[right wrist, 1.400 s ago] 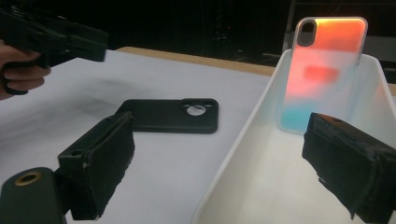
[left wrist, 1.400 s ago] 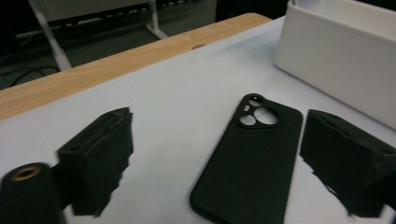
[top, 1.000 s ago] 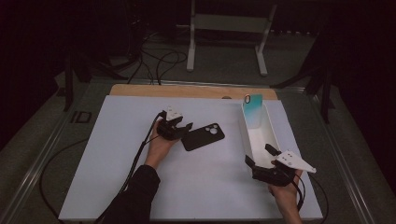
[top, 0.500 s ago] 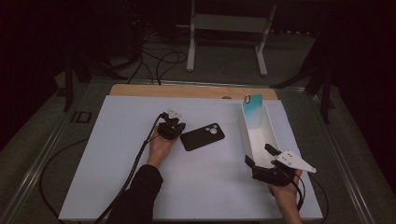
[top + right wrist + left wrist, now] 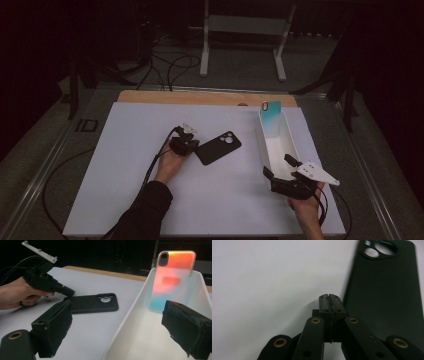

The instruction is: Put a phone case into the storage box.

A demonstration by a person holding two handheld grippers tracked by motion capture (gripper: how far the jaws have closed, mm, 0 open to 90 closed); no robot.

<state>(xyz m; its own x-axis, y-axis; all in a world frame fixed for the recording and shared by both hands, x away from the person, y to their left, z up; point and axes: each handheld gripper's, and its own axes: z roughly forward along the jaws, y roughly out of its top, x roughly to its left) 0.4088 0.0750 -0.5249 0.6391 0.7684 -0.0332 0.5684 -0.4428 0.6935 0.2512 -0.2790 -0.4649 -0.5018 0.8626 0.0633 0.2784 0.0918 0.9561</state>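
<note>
Since a second ago the left gripper (image 5: 192,145) has sunk toward the board and its jaws have come together with nothing between them; the case and the right gripper lie as they did.

Largest is the white board (image 5: 125,175), covering most of the table, with a strip of bare wood (image 5: 200,97) along its far edge. On the right half of the board stands a long white tray (image 5: 287,137), running near to far. A gradient phone case (image 5: 270,117) stands upright against the tray's far end wall; in the right gripper view it shows orange above and teal below (image 5: 172,280).

A black case (image 5: 218,147) lies flat near the middle of the board, camera cut-out toward the far right. The left gripper sits just left of its near left end; in the left gripper view the pads (image 5: 329,303) are pressed flat on each other, just beside the case's long edge (image 5: 384,290), and whether they touch it I cannot tell.

At the tray's near end, the right gripper (image 5: 281,166) has its jaws wide apart, one outside the tray's left wall and one over the inside, clamped on nothing.
</note>
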